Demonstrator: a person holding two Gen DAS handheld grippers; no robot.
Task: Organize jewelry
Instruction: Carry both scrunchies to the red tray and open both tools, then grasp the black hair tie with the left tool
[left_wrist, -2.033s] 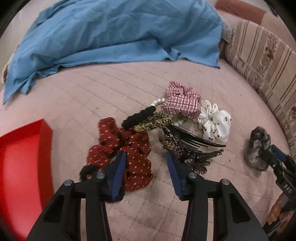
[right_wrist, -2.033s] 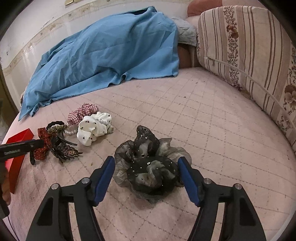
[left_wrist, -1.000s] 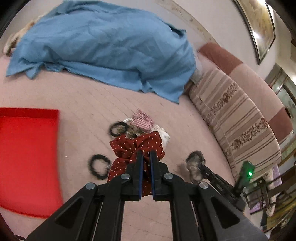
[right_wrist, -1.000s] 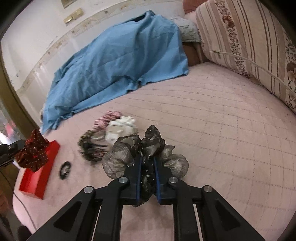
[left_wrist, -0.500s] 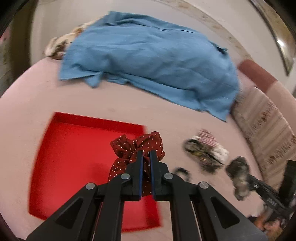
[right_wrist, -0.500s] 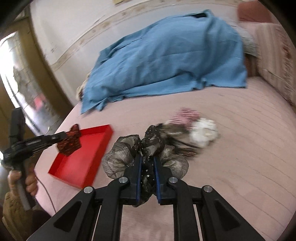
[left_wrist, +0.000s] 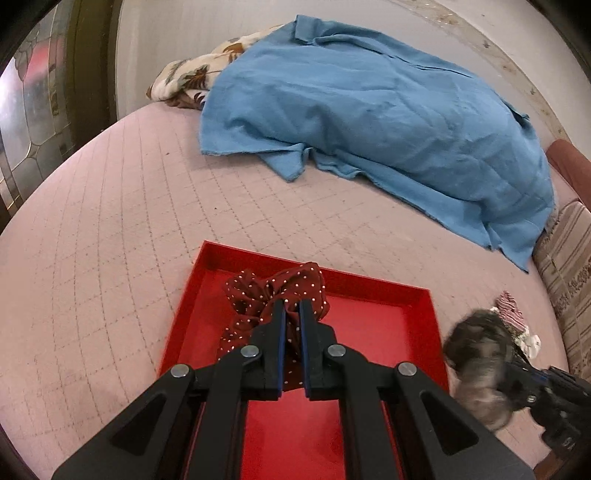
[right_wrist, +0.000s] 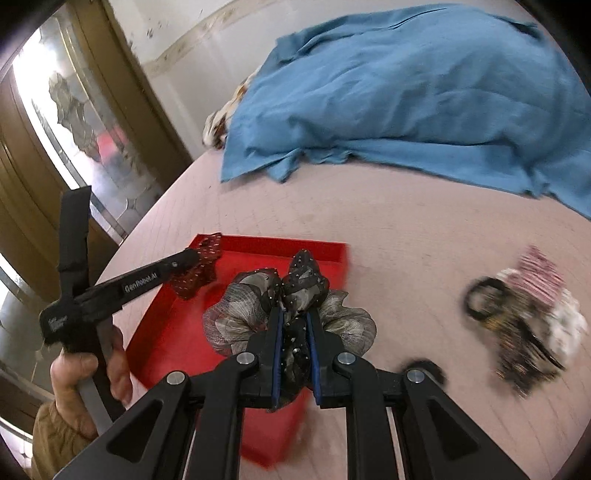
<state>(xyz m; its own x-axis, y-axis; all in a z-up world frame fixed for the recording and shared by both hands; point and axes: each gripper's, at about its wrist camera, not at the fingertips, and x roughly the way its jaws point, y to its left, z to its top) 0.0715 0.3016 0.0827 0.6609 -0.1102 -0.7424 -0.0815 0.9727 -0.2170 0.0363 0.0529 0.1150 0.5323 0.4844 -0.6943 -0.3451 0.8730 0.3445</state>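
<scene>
My left gripper (left_wrist: 291, 308) is shut on a dark red polka-dot scrunchie (left_wrist: 258, 291) and holds it over the red tray (left_wrist: 373, 321). In the right wrist view that same gripper (right_wrist: 192, 256) shows over the tray's far left corner, gripped by a hand (right_wrist: 88, 373). My right gripper (right_wrist: 294, 314) is shut on a grey-and-black sheer scrunchie (right_wrist: 243, 306) above the tray's (right_wrist: 173, 332) right side. The grey scrunchie (left_wrist: 476, 354) appears blurred at the right of the left wrist view.
The tray lies on a pink quilted bed (left_wrist: 110, 229). A blurred heap of hair accessories (right_wrist: 524, 321) and a small black hair tie (right_wrist: 424, 367) lie right of the tray. A blue cloth (left_wrist: 369, 110) covers the bed's far side. A door (right_wrist: 55, 129) stands at left.
Both grippers have swung left from the accessory heap to the red tray, each still carrying its scrunchie. The left one now hangs lower over the tray.
</scene>
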